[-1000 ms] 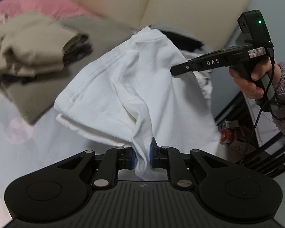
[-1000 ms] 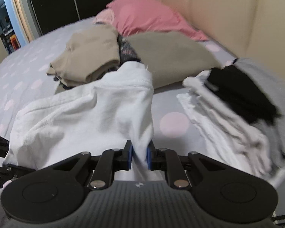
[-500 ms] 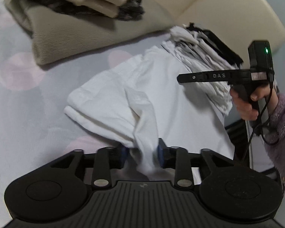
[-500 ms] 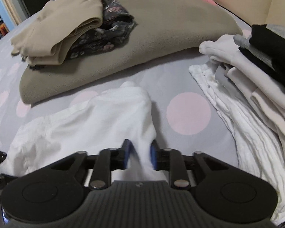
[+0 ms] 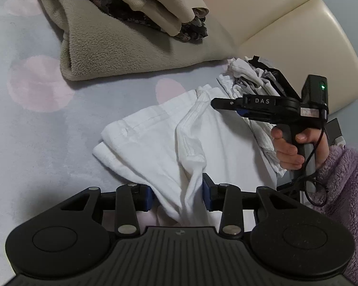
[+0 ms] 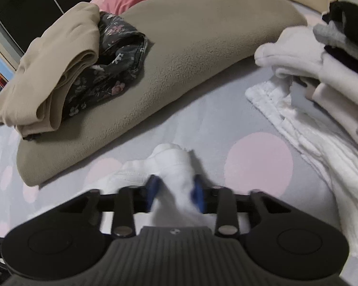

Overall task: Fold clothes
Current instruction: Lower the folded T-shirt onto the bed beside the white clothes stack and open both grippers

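White cotton garment (image 5: 160,143) lies folded on grey pink-dotted bedspread (image 5: 35,124), near the bed's edge. Left gripper (image 5: 177,194) and right gripper (image 6: 175,190) jaws both parted, loose cloth between them.

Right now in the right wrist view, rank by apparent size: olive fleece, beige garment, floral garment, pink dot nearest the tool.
1. Olive fleece, clearly largest.
2. Beige garment.
3. Floral garment and pink dot: these look alike; the dot lies nearer the camera and the floral piece is partly covered, so no ranking.
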Demonstrator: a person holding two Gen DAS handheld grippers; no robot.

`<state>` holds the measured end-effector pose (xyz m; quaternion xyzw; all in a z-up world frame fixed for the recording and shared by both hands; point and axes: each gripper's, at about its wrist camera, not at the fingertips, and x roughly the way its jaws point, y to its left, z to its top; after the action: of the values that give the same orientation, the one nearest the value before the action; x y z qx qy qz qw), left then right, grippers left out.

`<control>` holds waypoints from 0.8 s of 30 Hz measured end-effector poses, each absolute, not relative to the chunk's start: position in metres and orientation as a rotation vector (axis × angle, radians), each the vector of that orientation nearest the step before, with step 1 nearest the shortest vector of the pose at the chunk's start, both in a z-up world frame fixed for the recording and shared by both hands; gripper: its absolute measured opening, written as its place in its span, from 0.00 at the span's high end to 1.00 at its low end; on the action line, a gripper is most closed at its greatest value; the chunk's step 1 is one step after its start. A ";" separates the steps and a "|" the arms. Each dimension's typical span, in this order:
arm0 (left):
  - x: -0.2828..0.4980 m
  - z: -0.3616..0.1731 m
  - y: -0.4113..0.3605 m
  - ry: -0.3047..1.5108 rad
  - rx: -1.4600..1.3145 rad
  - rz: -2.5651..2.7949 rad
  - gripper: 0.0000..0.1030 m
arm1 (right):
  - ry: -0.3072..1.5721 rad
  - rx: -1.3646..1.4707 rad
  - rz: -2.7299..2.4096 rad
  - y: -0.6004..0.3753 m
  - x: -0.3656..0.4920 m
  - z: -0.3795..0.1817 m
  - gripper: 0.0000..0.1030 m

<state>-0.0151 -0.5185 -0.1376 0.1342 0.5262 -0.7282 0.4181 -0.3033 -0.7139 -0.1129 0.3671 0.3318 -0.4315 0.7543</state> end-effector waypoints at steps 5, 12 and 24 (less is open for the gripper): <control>-0.026 -0.127 -0.514 1.212 0.369 -1.862 0.90 | 0.641 0.744 -0.936 -0.697 -0.314 -0.099 0.91; -0.040 -0.101 -0.521 1.079 0.372 -1.927 0.90 | 0.587 0.601 -0.960 -0.683 -0.327 -0.055 0.92; -0.049 -0.117 -0.554 0.999 0.546 -1.840 0.83 | 0.642 0.625 -1.041 -0.719 -0.309 -0.080 0.91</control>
<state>-0.0495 -0.5543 -0.1168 0.2227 0.4075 -0.7507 0.4699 -0.3087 -0.7192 -0.0796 0.2885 0.2964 -0.4804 0.7734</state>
